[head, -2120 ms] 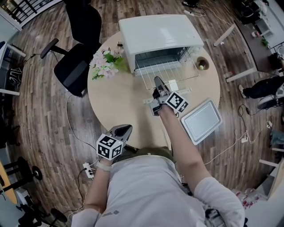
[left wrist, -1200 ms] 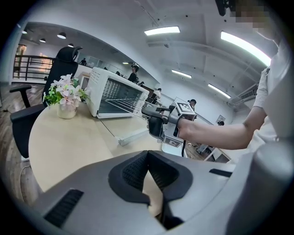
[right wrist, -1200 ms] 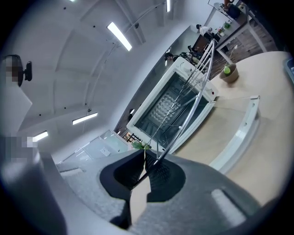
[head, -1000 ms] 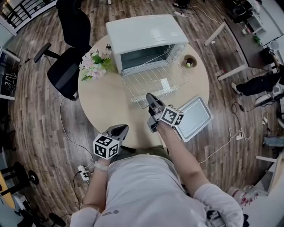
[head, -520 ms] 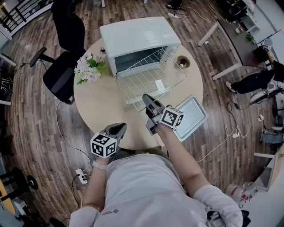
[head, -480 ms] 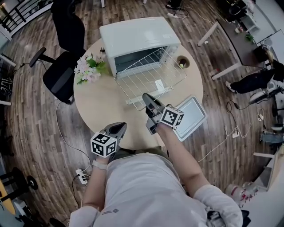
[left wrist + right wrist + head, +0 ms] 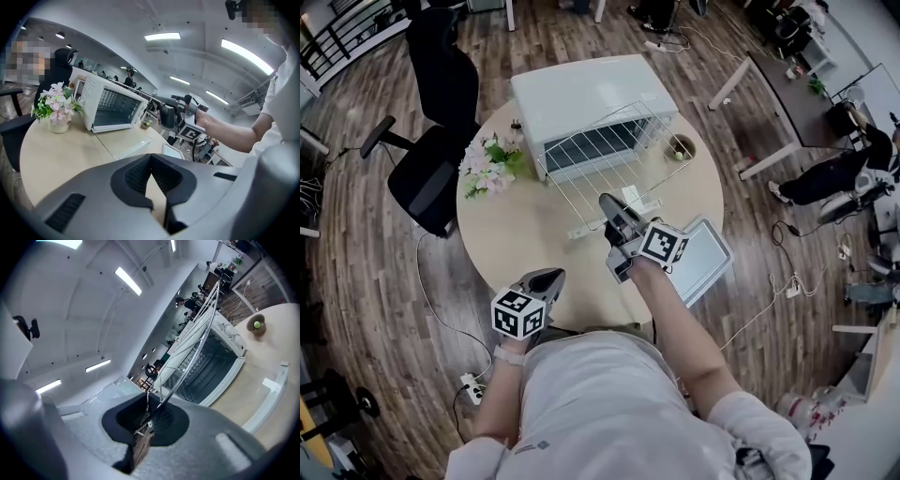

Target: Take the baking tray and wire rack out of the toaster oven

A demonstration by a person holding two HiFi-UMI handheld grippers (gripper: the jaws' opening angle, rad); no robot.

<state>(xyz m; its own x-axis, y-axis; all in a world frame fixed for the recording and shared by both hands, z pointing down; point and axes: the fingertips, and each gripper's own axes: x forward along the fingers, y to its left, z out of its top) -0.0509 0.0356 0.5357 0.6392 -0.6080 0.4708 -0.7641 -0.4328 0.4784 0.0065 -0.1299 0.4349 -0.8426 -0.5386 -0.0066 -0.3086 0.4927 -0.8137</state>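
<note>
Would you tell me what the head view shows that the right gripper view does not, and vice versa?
Only the head view shows the baking tray, the flowers and the left gripper. Only the right gripper view shows the jaws of the right gripper shut on the wire rack, and the ceiling lights. Both show the rack, the toaster oven and the small bowl.

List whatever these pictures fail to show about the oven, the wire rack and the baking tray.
- Toaster oven interior: head view, the raised wire rack covers its opening; dark in the right gripper view.
- Rack's far edge: whether it clears the oven is lost in overlap, head view.
- Baking tray: one corner behind the right tongs, head view; a sliver in the left gripper view.
</note>
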